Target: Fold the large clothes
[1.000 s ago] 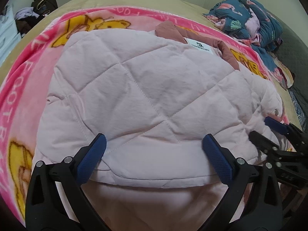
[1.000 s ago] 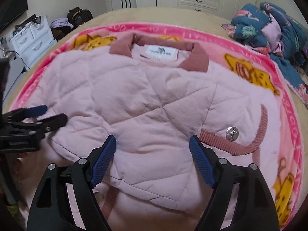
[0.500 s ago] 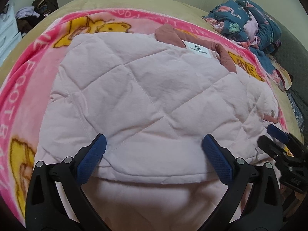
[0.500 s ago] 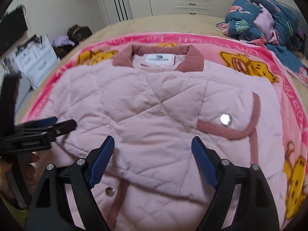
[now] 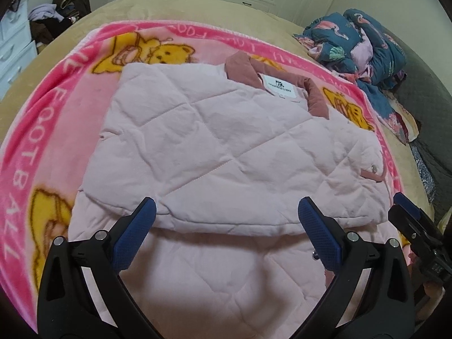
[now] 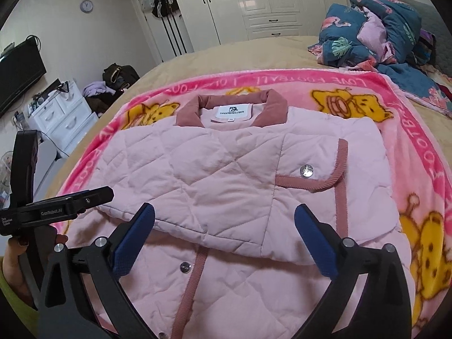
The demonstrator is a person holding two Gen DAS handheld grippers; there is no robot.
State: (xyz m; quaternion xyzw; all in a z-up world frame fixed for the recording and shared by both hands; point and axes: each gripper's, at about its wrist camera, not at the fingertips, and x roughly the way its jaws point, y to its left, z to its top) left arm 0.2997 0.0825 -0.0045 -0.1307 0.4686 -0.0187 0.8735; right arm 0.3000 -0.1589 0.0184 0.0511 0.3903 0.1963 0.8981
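A pale pink quilted jacket (image 5: 226,147) (image 6: 226,175) with a dusty-rose collar (image 6: 231,107) lies on a pink cartoon-bear blanket (image 5: 42,130) (image 6: 418,130). Its lower part is folded up over the body, and the fold edge runs just beyond both grippers. My left gripper (image 5: 226,226) hovers open above the near fold edge with nothing between its fingers. My right gripper (image 6: 224,226) stands wide above the same edge, jaws still opening and empty. Each gripper shows at the other view's side: the right gripper (image 5: 409,220), the left gripper (image 6: 67,206).
The blanket lies on a tan bed (image 6: 226,53). A heap of dark blue flamingo-print bedding (image 6: 375,31) (image 5: 358,45) sits at the far right. White drawers (image 6: 62,113), bags on the floor (image 6: 118,76) and wardrobes (image 6: 268,2) lie beyond the bed.
Both grippers have risen and drawn back from the jacket, which now looks smaller and lies released with its fold in place. The right gripper's jaws have widened.
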